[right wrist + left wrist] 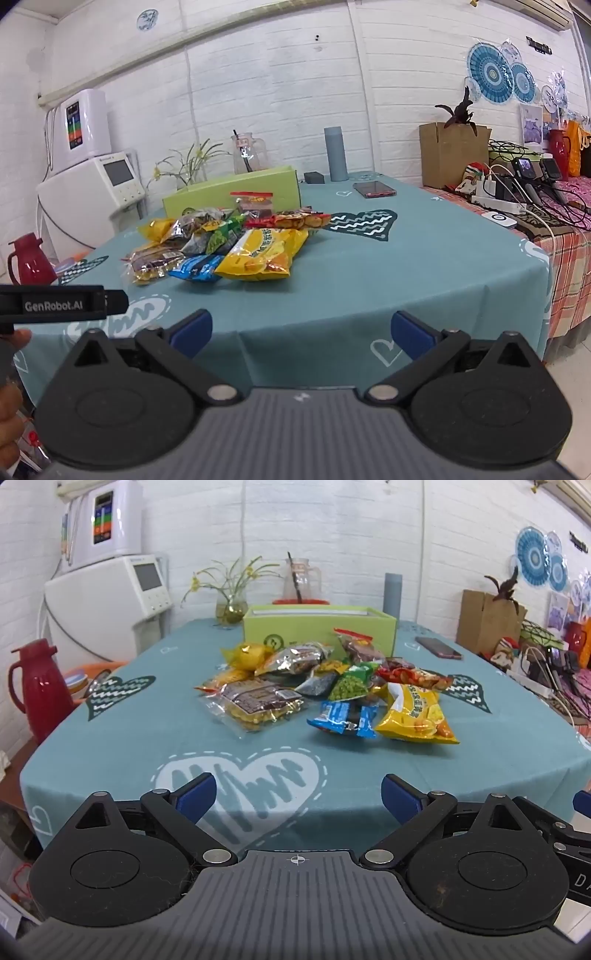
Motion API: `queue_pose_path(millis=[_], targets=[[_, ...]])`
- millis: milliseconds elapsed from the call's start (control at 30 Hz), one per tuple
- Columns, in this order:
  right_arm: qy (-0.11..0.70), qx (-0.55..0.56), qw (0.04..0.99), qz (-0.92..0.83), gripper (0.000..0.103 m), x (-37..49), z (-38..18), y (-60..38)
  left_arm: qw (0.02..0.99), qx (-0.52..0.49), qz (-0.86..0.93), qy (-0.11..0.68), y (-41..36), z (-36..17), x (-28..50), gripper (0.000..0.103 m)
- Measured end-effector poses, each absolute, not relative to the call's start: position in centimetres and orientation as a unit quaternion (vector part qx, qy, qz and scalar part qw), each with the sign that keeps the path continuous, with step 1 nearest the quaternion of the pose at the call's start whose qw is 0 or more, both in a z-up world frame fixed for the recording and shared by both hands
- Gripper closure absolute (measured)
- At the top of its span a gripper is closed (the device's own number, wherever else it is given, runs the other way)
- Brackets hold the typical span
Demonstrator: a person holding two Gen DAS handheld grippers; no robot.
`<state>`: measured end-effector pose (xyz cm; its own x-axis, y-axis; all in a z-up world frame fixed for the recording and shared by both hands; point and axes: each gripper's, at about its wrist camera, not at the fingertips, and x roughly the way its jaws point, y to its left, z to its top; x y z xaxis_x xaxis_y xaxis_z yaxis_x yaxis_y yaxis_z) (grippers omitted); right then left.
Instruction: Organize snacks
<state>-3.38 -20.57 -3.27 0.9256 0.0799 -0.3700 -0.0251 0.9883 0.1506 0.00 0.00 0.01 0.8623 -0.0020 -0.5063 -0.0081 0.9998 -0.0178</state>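
Snacks (325,686) heaped mid-counter, well ahead of both jaws, none held. Green box (319,627) open just behind heap, likely destination. Packets look light, soft, crinkly, slick film; contents probably crushable. Best take by sealed edge or flat end; yellow bag (413,716) and blue packet (343,720) nearest, easiest first. Left gripper (297,797) jaws wide, empty; right gripper (301,332) jaws wide, empty. Lower packets buried under others; labels unreadable; box interior hidden. Teal counter (147,731) near edge cut off by grippers.
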Motion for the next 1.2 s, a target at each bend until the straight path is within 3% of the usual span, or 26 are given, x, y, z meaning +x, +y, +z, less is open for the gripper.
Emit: queue_pose_path(millis=[1200], targets=[[0.185,0.061,0.981,0.025,0.0,-3.6,-2.9,-20.2,0.969,-0.014,-0.032,0.244,-0.5,0.1,-0.6,0.017]])
